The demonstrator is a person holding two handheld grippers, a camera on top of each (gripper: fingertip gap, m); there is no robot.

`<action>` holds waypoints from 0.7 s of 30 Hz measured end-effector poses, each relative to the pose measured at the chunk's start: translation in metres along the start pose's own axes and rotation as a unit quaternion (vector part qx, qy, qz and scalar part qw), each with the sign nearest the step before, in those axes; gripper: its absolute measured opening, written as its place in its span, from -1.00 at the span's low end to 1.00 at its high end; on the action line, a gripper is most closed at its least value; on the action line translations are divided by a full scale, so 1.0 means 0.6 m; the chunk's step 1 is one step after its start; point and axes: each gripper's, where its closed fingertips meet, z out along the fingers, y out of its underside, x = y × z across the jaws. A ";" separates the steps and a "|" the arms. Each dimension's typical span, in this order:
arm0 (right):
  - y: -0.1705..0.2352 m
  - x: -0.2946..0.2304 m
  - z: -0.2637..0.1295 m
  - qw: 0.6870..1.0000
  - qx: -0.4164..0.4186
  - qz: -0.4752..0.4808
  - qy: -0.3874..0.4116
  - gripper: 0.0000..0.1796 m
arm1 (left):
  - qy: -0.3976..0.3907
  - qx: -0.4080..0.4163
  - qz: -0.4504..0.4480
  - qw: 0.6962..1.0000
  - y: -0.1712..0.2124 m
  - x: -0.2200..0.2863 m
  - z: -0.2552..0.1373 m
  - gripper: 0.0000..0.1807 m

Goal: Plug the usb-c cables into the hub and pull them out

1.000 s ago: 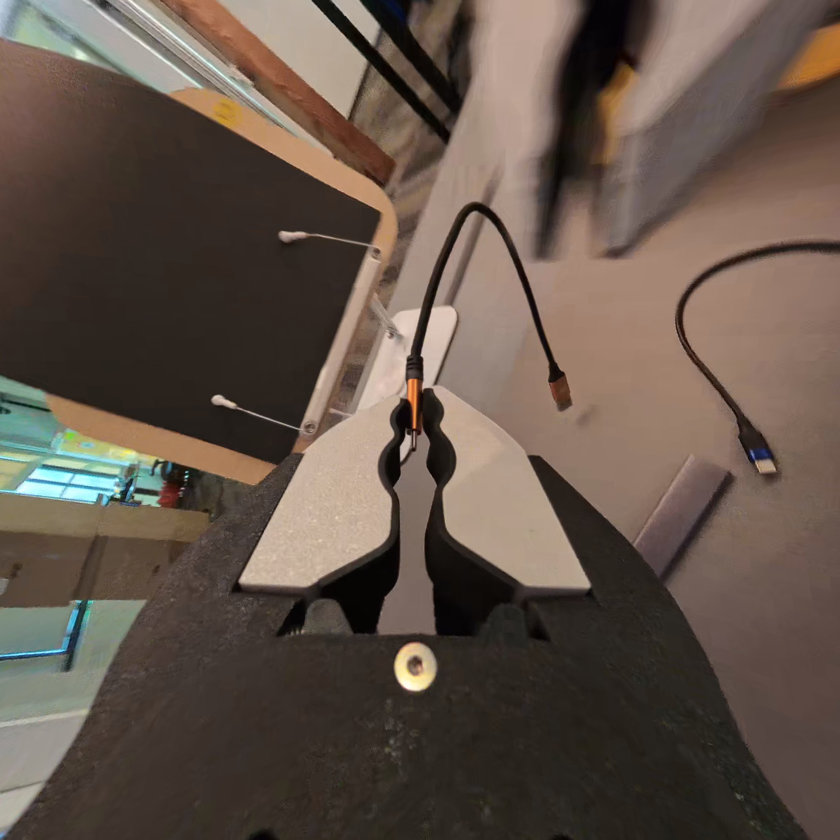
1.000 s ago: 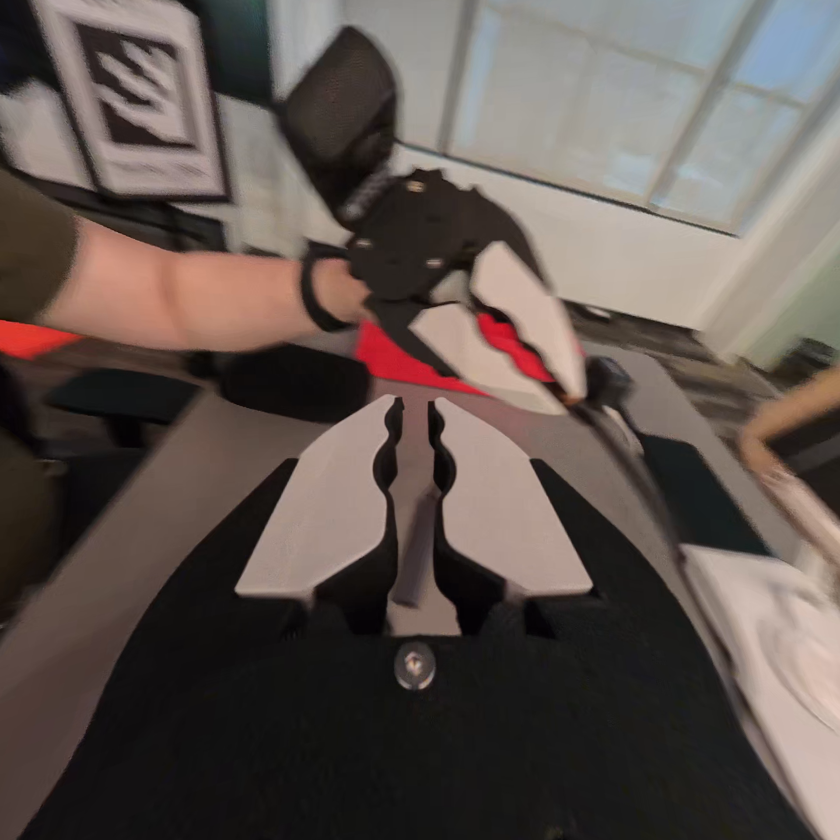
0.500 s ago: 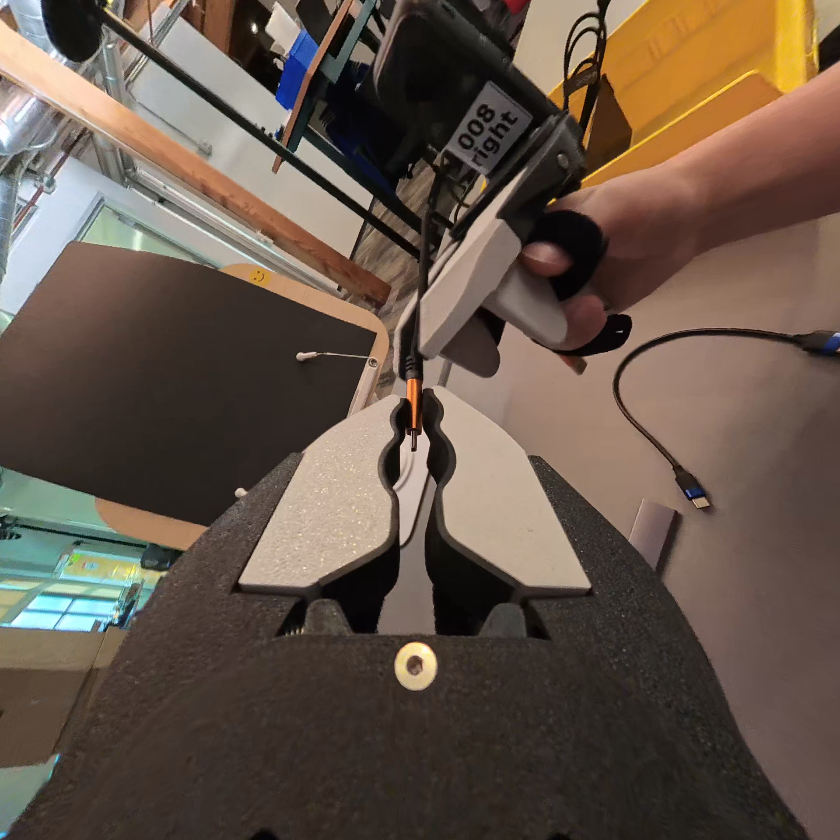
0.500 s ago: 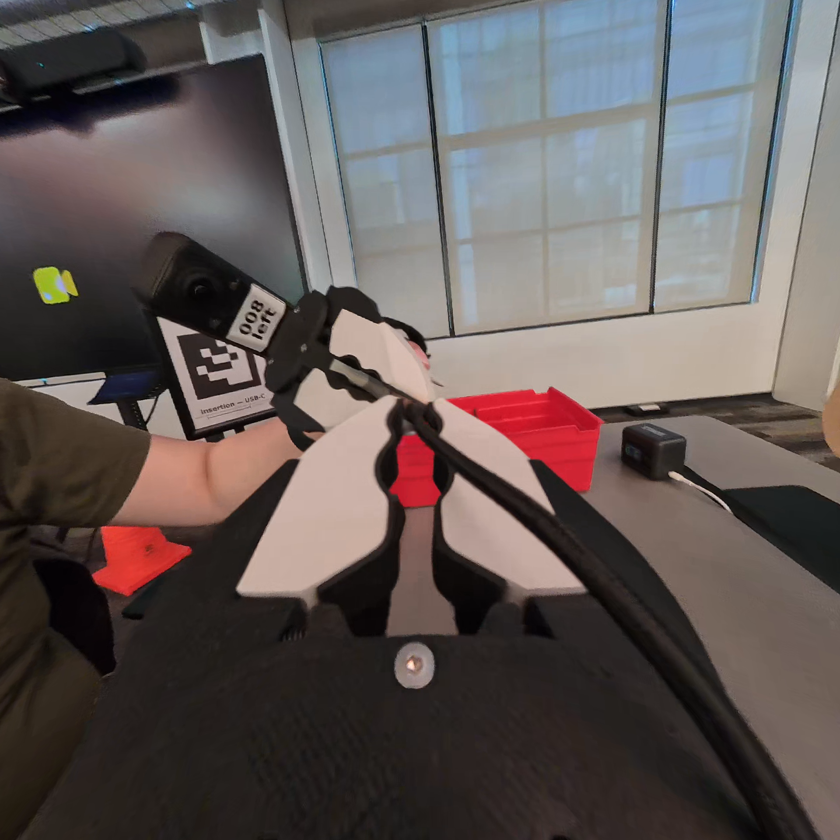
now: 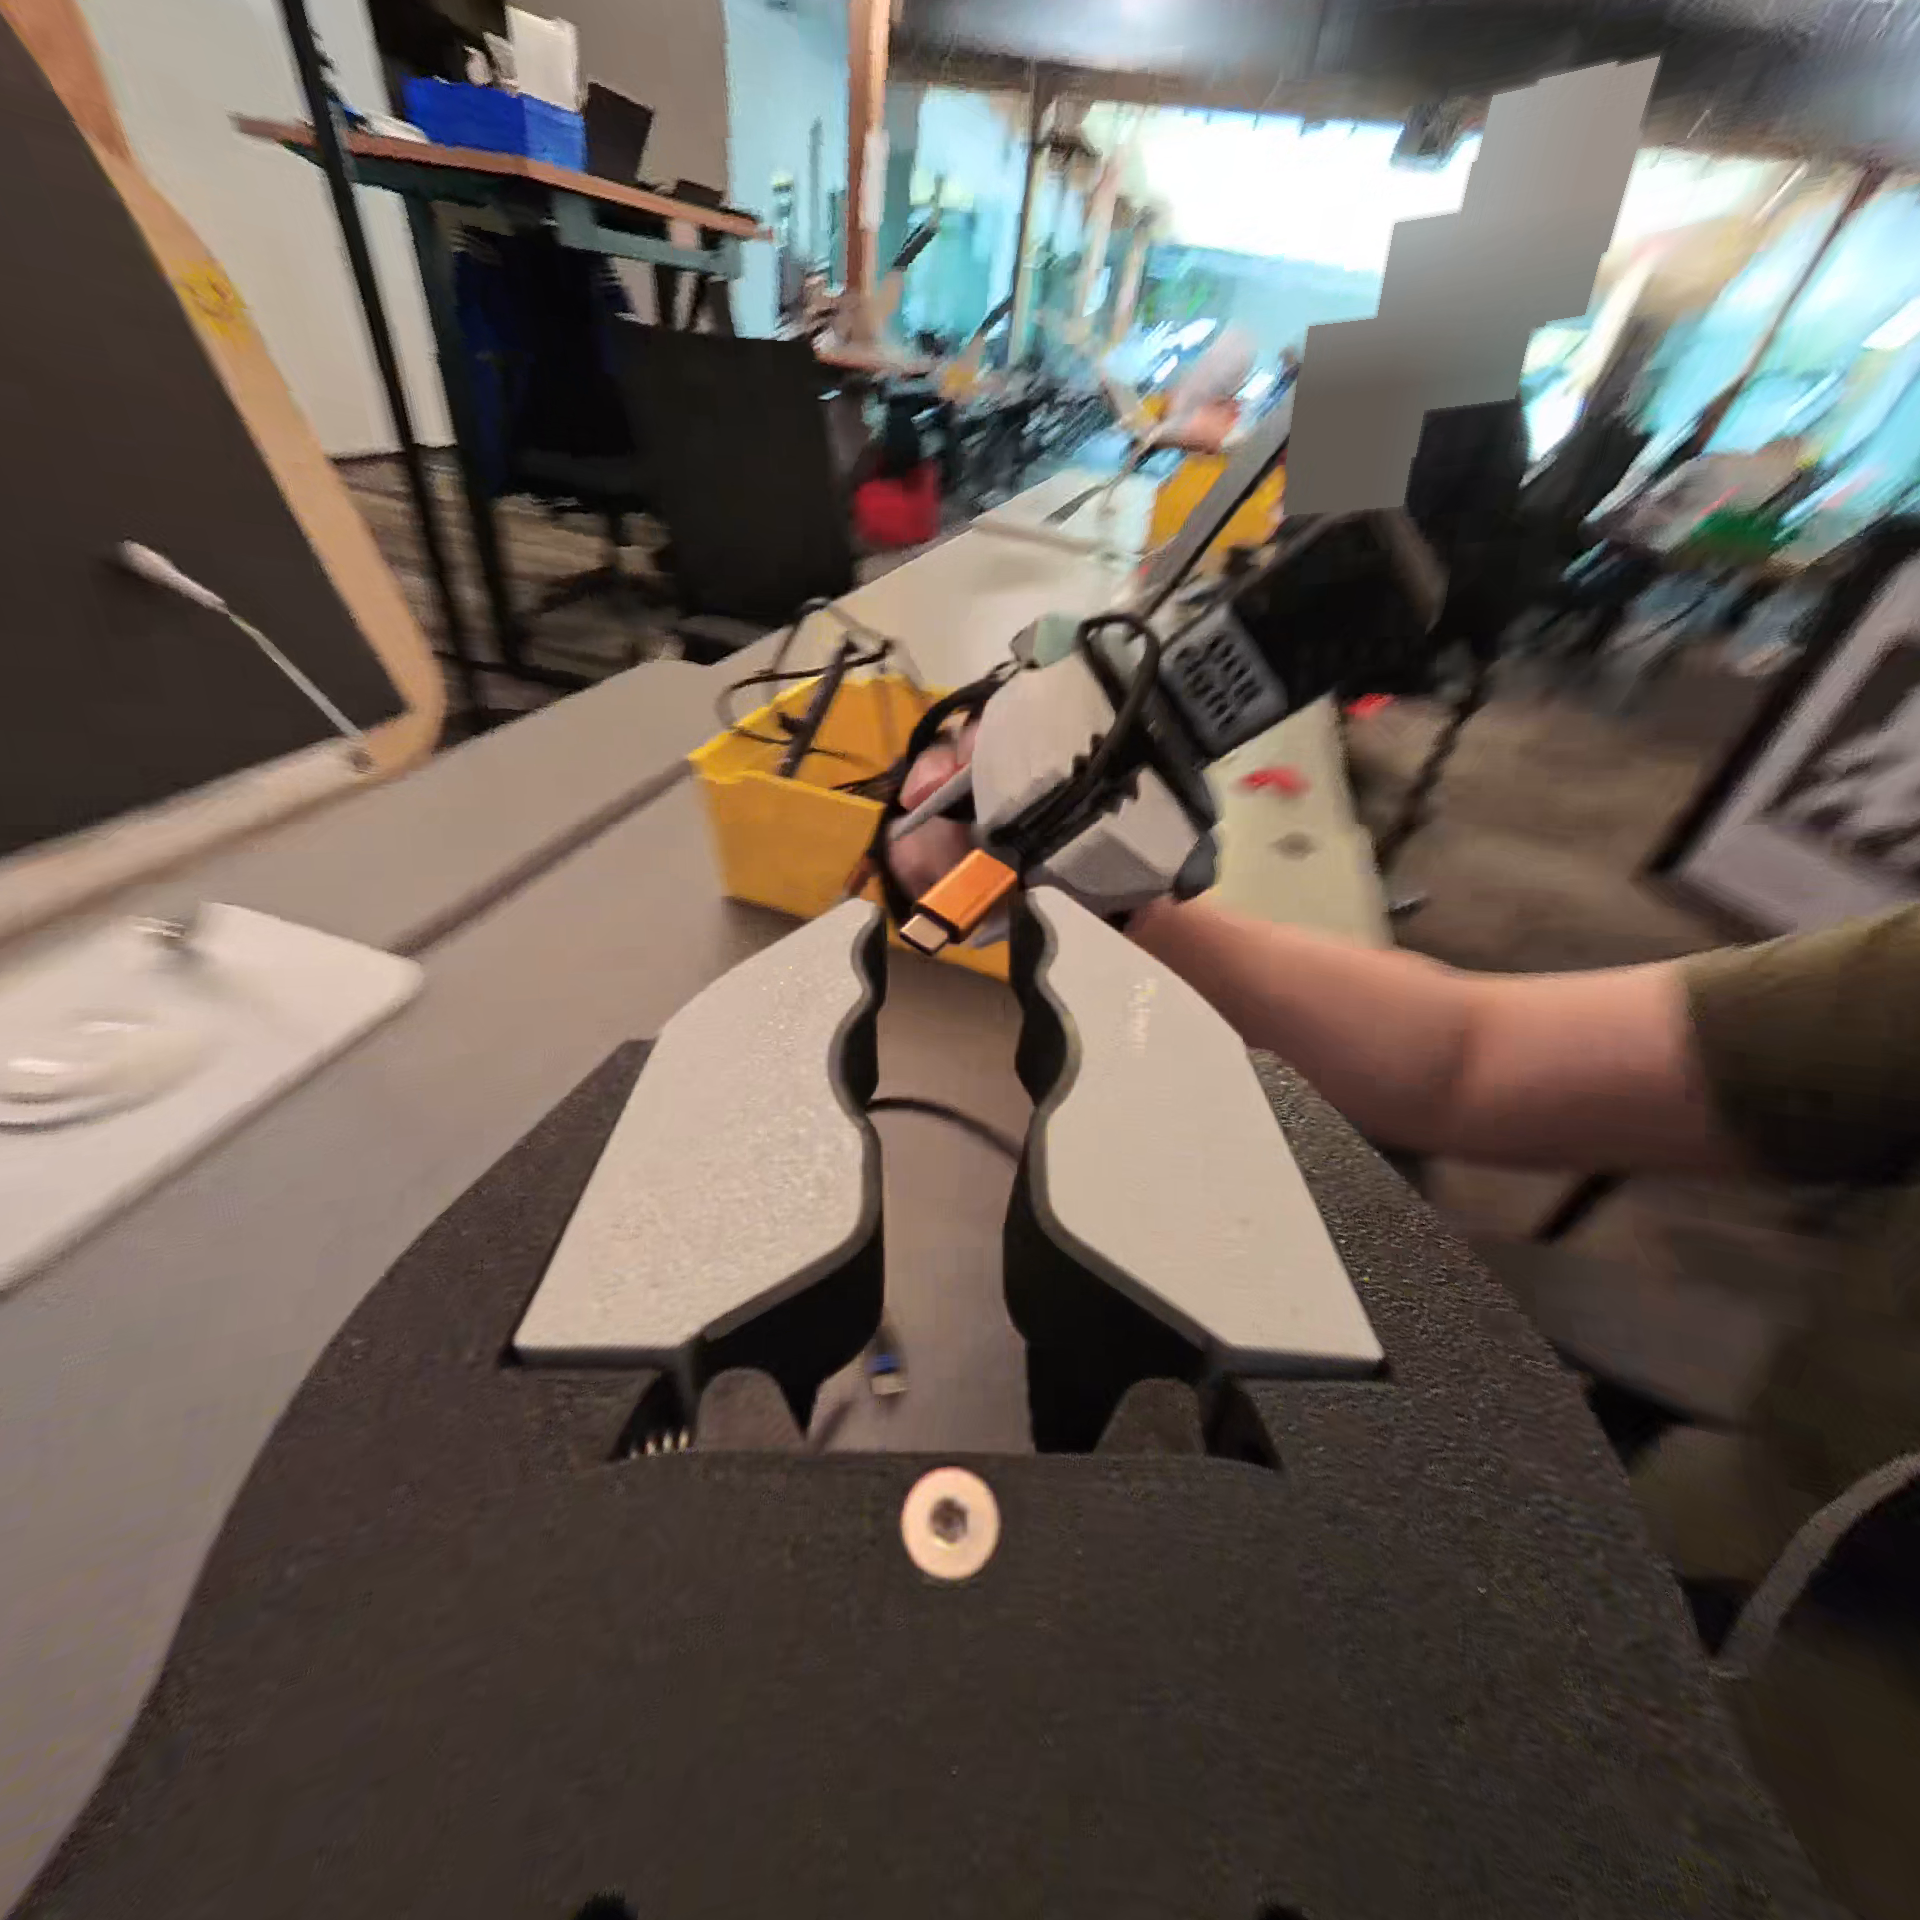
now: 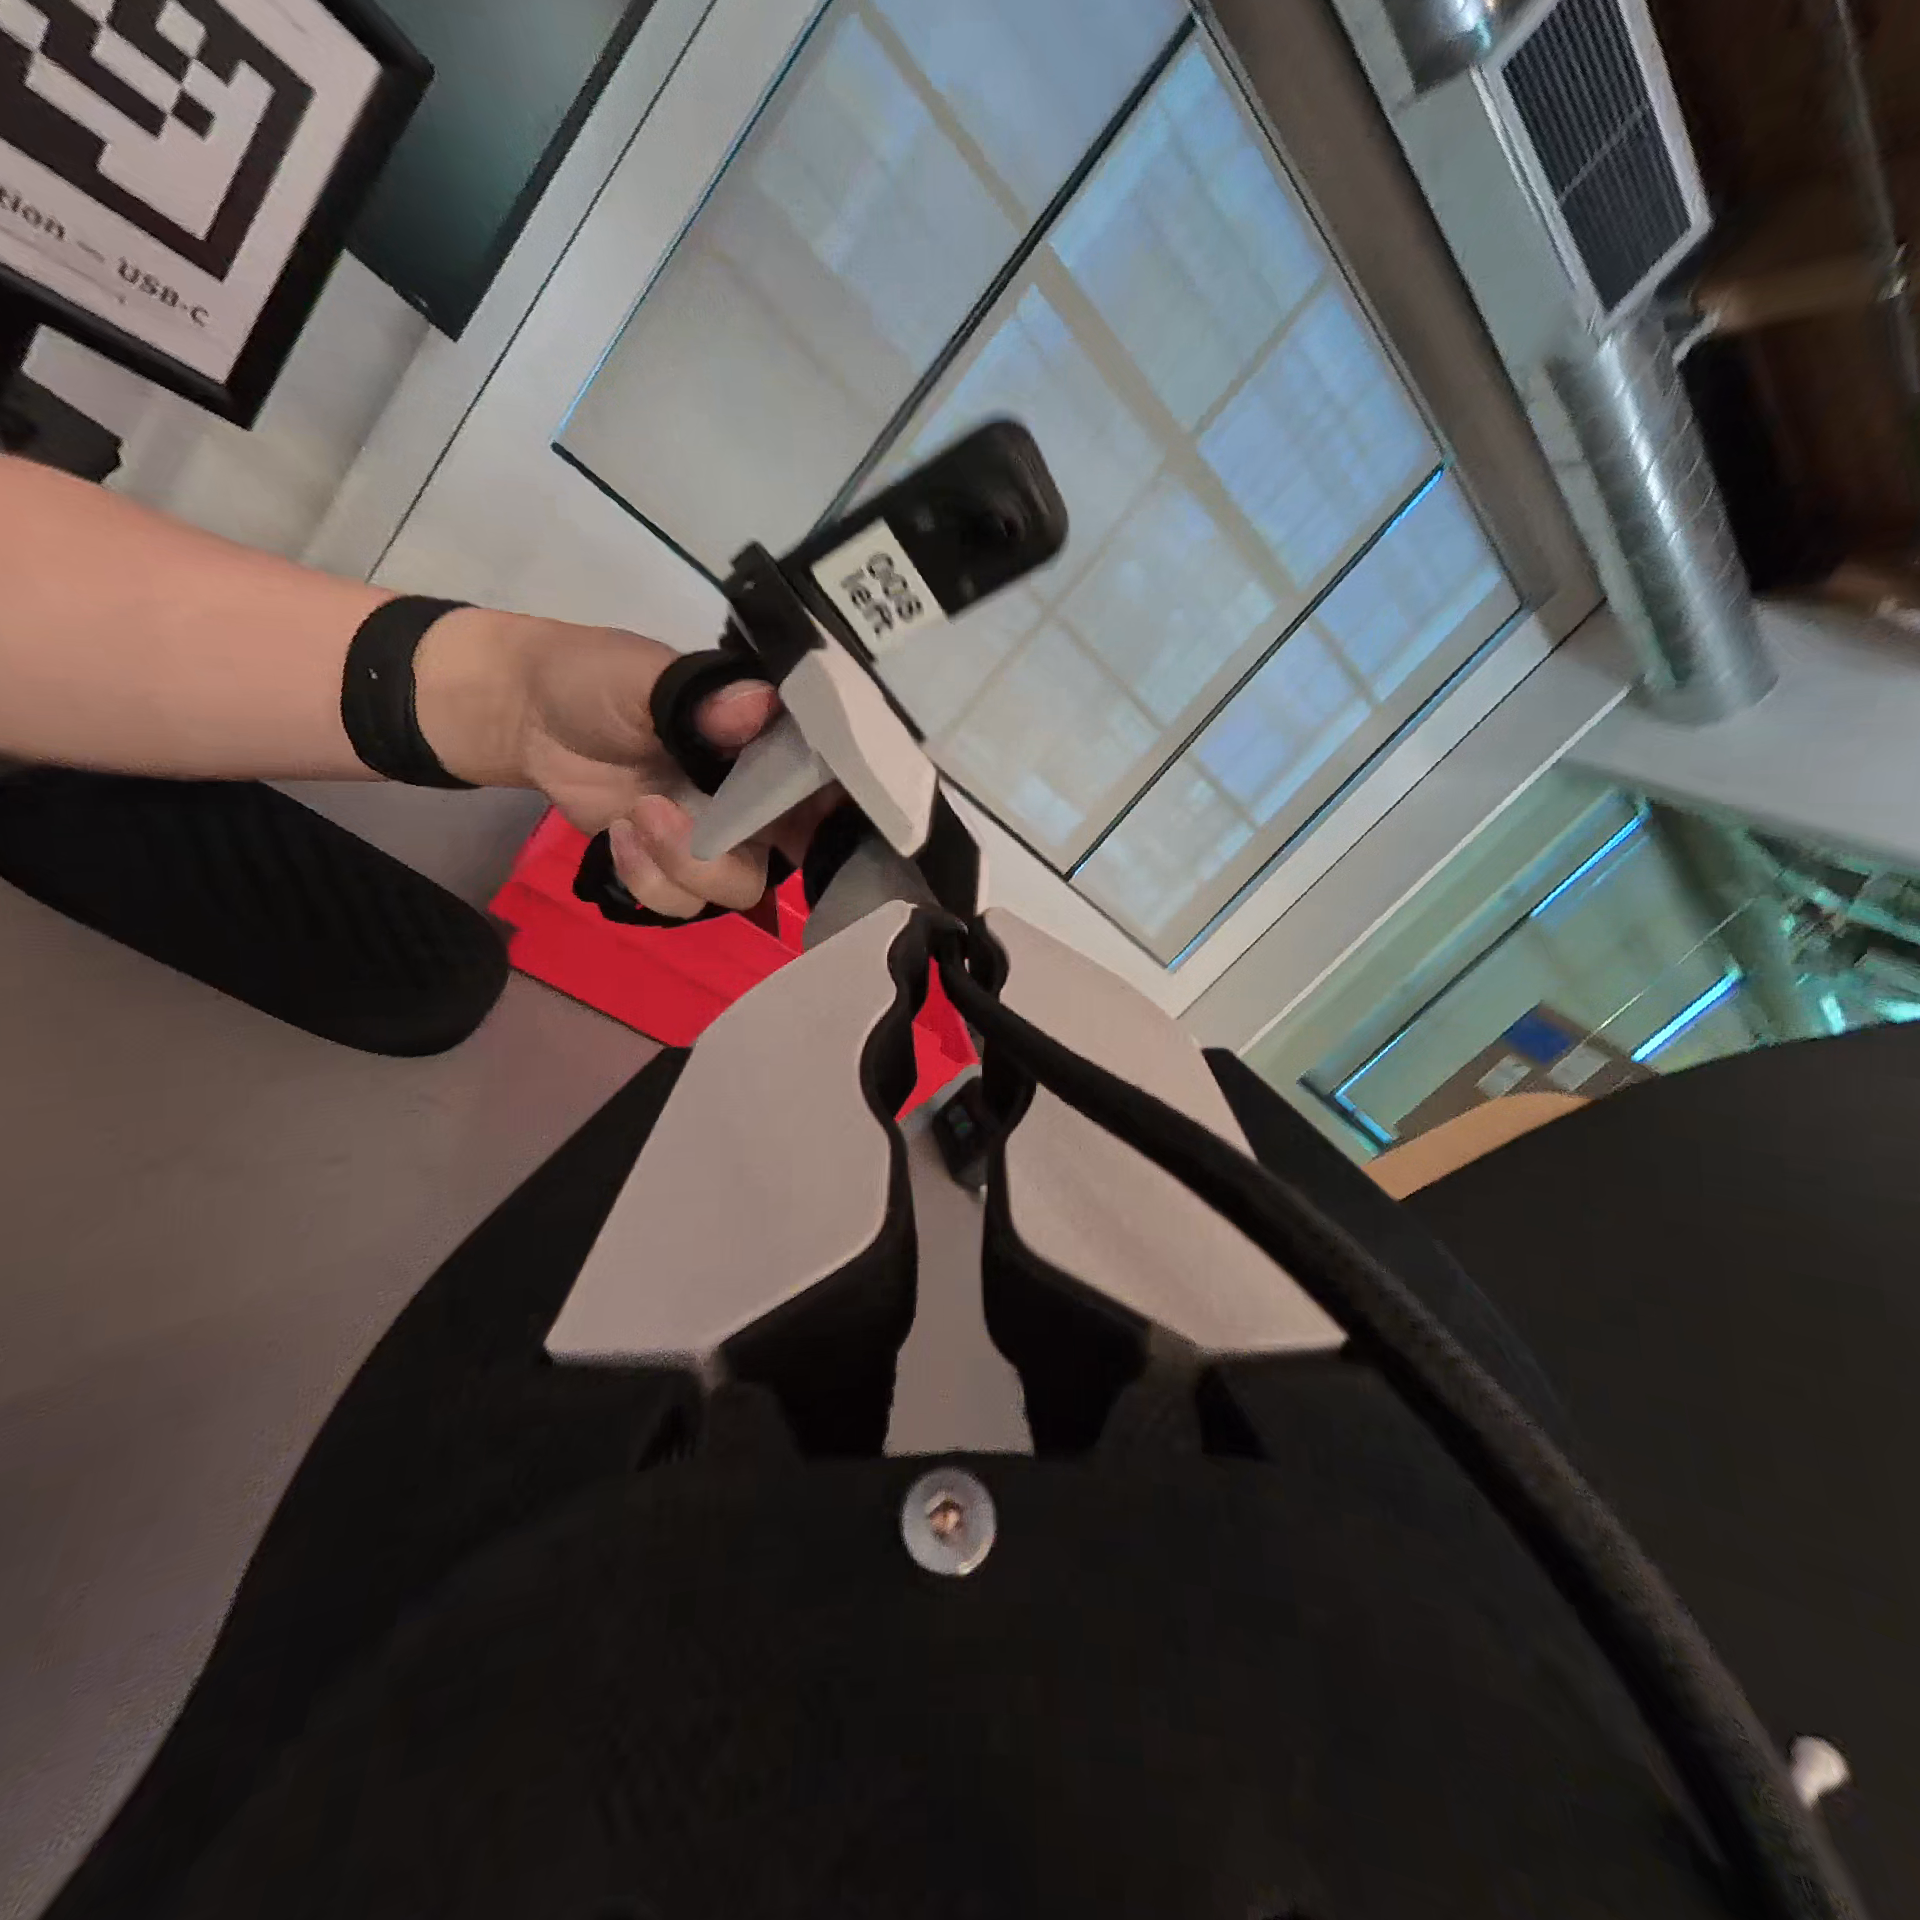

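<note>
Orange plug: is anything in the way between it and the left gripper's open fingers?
Nothing visible. The orange plug juts from the right gripper, shut on its black cable, right at the tips of the open left gripper, with only air between them.

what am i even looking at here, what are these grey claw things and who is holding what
Each picture comes from a camera mounted on a hand-held gripper, looking forward along its two grey fingers; a person holds one in each hand.

In the left wrist view, the left gripper is open and empty. Ahead of it, the right gripper holds a black cable with an orange USB-C plug. A yellow bin sits on the grey table.

In the right wrist view, the right gripper is shut on that cable. The left gripper appears beyond it, before a red bin.
</note>
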 end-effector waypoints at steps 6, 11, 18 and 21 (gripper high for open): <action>-0.021 -0.008 -0.004 0.998 0.026 -0.056 -0.005 -0.90 | 0.099 0.028 -0.125 0.987 0.004 0.011 0.003 -0.76; -0.025 -0.009 -0.004 0.997 0.033 -0.074 -0.004 -0.90 | 0.182 0.066 -0.192 0.962 -0.004 0.028 0.000 -0.79; -0.024 -0.017 0.000 0.996 0.030 -0.086 -0.015 -0.90 | 0.195 0.066 -0.209 0.956 -0.002 0.031 0.007 -0.90; -0.018 -0.014 0.001 0.998 0.023 -0.063 -0.016 -0.91 | 0.186 0.063 -0.203 0.959 0.000 0.026 0.008 -0.91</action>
